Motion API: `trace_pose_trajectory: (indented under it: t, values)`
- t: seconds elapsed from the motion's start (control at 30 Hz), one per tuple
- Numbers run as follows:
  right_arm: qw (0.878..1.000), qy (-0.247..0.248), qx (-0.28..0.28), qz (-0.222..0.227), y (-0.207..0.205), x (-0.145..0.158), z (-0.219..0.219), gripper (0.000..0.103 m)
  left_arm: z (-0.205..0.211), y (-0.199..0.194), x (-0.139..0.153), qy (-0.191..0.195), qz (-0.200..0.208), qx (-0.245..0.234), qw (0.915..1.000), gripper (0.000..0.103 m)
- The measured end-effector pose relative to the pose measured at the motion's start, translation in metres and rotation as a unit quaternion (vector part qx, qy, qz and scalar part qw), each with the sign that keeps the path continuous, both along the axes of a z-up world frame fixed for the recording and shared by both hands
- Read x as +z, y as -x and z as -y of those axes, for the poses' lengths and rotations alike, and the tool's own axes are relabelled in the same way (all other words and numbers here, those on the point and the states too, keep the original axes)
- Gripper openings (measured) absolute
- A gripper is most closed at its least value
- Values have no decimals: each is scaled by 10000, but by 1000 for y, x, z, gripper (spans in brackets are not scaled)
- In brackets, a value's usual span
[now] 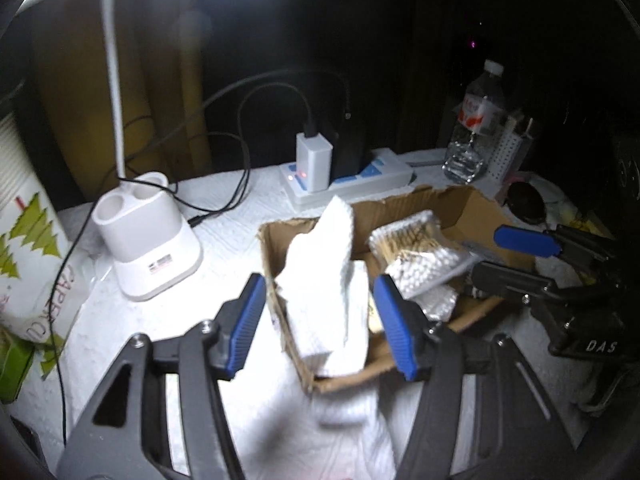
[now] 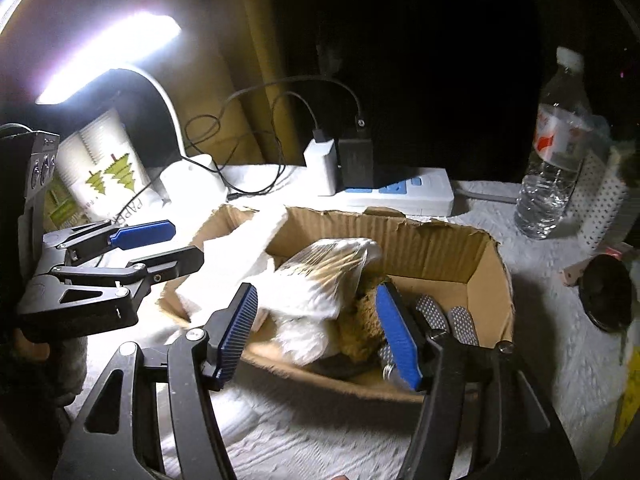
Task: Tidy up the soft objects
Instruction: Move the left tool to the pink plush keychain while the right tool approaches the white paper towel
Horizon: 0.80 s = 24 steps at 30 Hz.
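A torn cardboard box point(image 1: 472, 200) point(image 2: 420, 244) sits on the white-covered table. Folded white tissue point(image 1: 324, 280) point(image 2: 236, 252) stands in its left end. A clear bag of cotton swabs point(image 1: 416, 252) point(image 2: 332, 264) lies in the middle, over a brown sponge point(image 2: 360, 328) and two metal files point(image 2: 460, 324). My left gripper point(image 1: 320, 320) is open, its fingers either side of the tissue, not touching it. My right gripper point(image 2: 316, 332) is open over the box's near rim, empty. Each gripper shows in the other's view, the right point(image 1: 520, 248) and the left point(image 2: 140, 240).
A white desk lamp base point(image 1: 148, 232) and its lit head point(image 2: 108, 56) stand at the left with a paper bag point(image 1: 32, 264) printed with green trees. A power strip point(image 1: 348, 180) point(image 2: 400, 192) with chargers and cables lies behind the box. A water bottle point(image 1: 476, 124) point(image 2: 556, 152) stands at the right.
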State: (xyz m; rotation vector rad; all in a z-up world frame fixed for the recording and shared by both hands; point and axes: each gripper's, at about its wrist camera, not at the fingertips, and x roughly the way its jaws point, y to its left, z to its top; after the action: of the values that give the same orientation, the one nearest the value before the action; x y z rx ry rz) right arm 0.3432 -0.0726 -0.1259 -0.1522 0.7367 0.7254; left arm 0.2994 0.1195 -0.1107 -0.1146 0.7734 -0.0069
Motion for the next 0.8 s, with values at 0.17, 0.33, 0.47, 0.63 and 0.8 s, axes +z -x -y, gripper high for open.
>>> trace_pose_trajectory:
  t: [0.17, 0.33, 0.47, 0.63, 0.8]
  values:
    - [10000, -42, 44, 35, 27, 9, 4, 65, -1, 28, 10, 43, 120, 18, 9999, 59]
    - [9999, -9, 133, -22, 53, 8, -1, 65, -6, 57, 14, 117, 205, 64, 9997, 59]
    - [9996, 40, 223, -145, 71, -2, -6, 65, -13, 79, 11, 176, 235, 127, 9995, 59]
    - [9986, 137, 380, -354, 96, -20, -20, 65, -23, 108, 0, 270, 217, 218, 9992, 59]
    - [9963, 227, 542, -622, 113, -41, -37, 65, -35, 132, -15, 423, 141, 345, 9984, 60]
